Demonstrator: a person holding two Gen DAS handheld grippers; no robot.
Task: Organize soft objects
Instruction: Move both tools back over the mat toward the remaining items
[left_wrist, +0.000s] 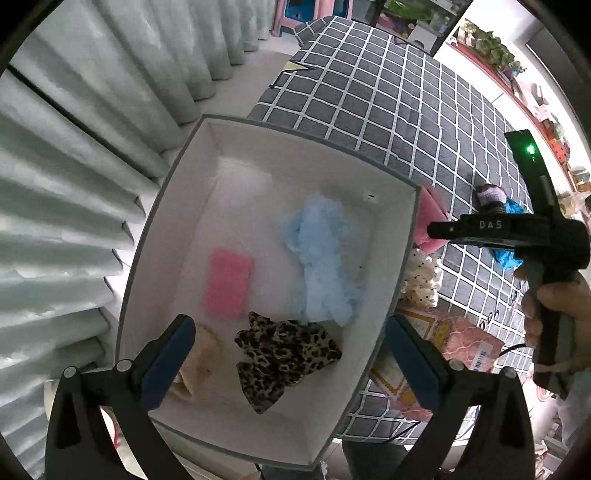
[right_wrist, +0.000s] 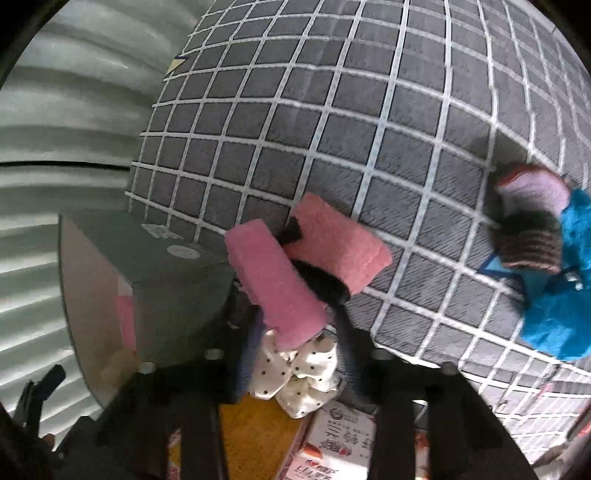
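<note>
Scrunchie (right_wrist: 299, 376), white with black dots, lies on the bed (right_wrist: 332, 110) just beside the grey box (left_wrist: 221, 155), and the right tongs (right_wrist: 299, 332) have narrowed around it, pads apparently pressing its folds. The grip looks soft and partial, so a slow, straight lift would serve best, checking that the pink sponge (right_wrist: 273, 284) leaning over it is not dragged along, then a carry over the box rim to a bare patch of its floor. The left tongs (left_wrist: 288, 325) hang wide and empty above the box.

The box holds four pieces: one pink sponge (left_wrist: 229, 288), one pale blue fluffy cloth (left_wrist: 321, 258), one leopard scrunchie (left_wrist: 284, 354), one beige piece (left_wrist: 199, 354). On the bed lie two pink sponges, one dotted scrunchie, one striped knit piece (right_wrist: 528, 218) and one bright blue fluffy thing (right_wrist: 554, 302).
</note>
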